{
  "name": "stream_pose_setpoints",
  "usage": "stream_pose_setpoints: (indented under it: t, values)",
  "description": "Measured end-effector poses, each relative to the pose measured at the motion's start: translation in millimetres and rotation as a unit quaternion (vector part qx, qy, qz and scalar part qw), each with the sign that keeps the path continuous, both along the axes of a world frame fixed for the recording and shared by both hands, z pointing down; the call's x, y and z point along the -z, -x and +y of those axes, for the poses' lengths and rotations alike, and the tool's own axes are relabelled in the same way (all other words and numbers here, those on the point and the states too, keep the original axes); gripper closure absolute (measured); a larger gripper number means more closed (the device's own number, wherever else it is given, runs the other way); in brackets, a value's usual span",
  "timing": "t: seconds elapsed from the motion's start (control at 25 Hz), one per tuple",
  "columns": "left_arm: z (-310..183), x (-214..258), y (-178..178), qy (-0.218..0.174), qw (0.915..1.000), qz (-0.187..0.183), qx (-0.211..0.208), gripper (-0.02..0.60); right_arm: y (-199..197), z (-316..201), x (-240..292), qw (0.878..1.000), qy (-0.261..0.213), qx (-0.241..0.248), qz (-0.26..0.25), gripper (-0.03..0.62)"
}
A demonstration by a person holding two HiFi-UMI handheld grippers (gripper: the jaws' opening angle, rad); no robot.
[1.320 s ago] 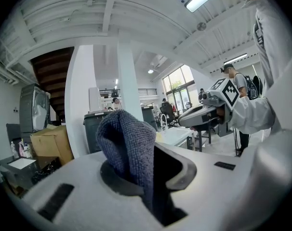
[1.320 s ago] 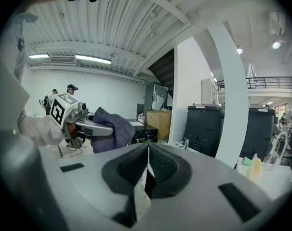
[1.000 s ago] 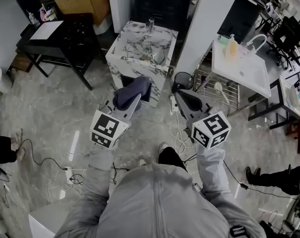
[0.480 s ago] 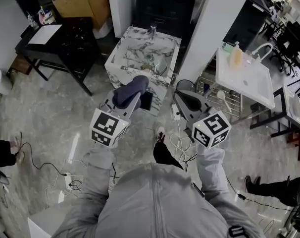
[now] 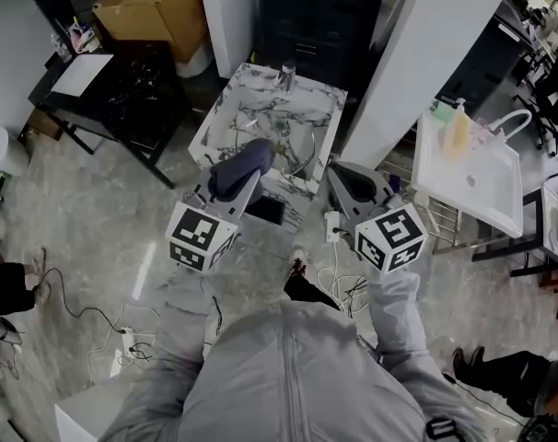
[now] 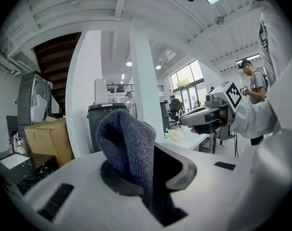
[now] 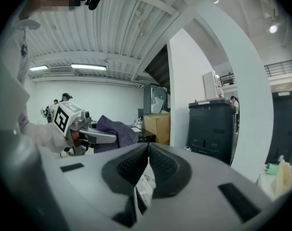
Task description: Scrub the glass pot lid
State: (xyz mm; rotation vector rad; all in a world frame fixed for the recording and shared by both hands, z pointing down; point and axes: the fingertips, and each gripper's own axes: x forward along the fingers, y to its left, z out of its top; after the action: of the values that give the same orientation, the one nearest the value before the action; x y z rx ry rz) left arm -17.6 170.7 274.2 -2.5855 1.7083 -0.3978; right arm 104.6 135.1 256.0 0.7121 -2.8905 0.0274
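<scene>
My left gripper is shut on a dark grey-blue cloth, which bulges up out of its jaws. My right gripper is shut with nothing in it; its ribbed pads meet at the tips. Both are held at chest height, level with each other, above the floor in front of a marble sink counter. In its basin lies a round, glassy item that looks like the pot lid, partly hidden and too small to be sure of. The left gripper and the cloth also show in the right gripper view.
A black table and a cardboard box stand to the left. A white pillar rises right of the counter, with a white sink and a bottle beyond. Cables trail on the floor.
The marble counter has come nearer and lower in the head view as the person walks toward it. Both grippers keep their pose; the left still holds the cloth.
</scene>
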Motion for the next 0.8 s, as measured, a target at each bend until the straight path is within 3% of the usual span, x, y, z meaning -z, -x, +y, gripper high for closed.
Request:
stream_pose_setpoints:
  t: [0.52, 0.8]
  values:
    - [-138, -6, 6, 0.018, 0.9998, -0.007, 0.01, 0.505, 0, -133, 3, 0.997, 0.064, 0.008, -0.053, 0.565]
    - [-194, -25, 10, 0.037, 0.9988, -0.021, 0.023, 0.505, 5, -184, -20, 0.997, 0.078, 0.016, -0.008, 0.565]
